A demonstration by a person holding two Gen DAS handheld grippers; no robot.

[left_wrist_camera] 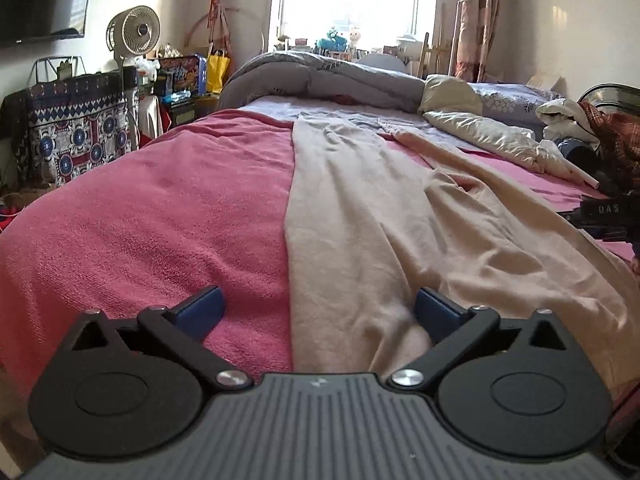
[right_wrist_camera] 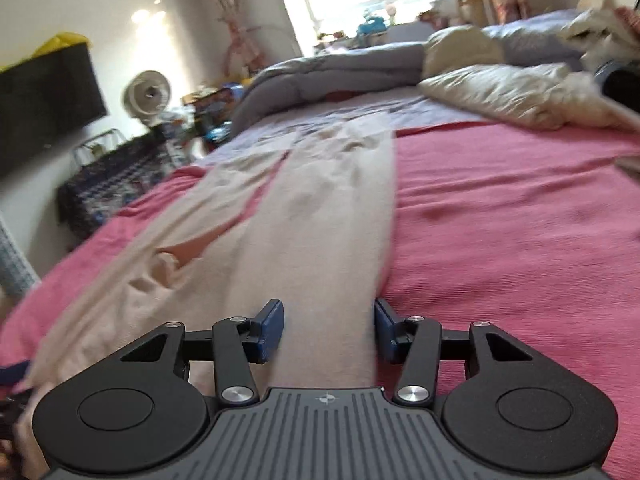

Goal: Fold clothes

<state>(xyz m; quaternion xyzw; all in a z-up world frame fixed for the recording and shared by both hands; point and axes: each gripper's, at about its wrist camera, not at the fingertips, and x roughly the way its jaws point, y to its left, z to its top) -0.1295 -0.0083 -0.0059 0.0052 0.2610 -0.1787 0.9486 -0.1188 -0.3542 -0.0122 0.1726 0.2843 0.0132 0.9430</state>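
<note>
A pair of pale beige trousers (left_wrist_camera: 360,200) lies lengthwise on the pink bedspread (left_wrist_camera: 160,220), with the legs running away toward the window. My left gripper (left_wrist_camera: 318,312) hovers low over the near end. Its jaws stand wide open, and the trousers' left edge lies between the blue pads (left_wrist_camera: 204,308) without touching them. In the right wrist view the same trousers (right_wrist_camera: 320,208) stretch ahead, slightly blurred. My right gripper (right_wrist_camera: 329,328) sits over their right edge with the jaws half apart. Flat cloth lies under the gap, and the pads (right_wrist_camera: 272,328) do not press on it.
A rolled grey duvet (left_wrist_camera: 320,76) and a cream quilt (left_wrist_camera: 480,132) lie at the far end of the bed. Piled clothes (left_wrist_camera: 580,120) and a black device (left_wrist_camera: 604,216) sit at the right edge. A fan (left_wrist_camera: 134,32) and a cloth-covered cabinet (left_wrist_camera: 76,128) stand along the left wall.
</note>
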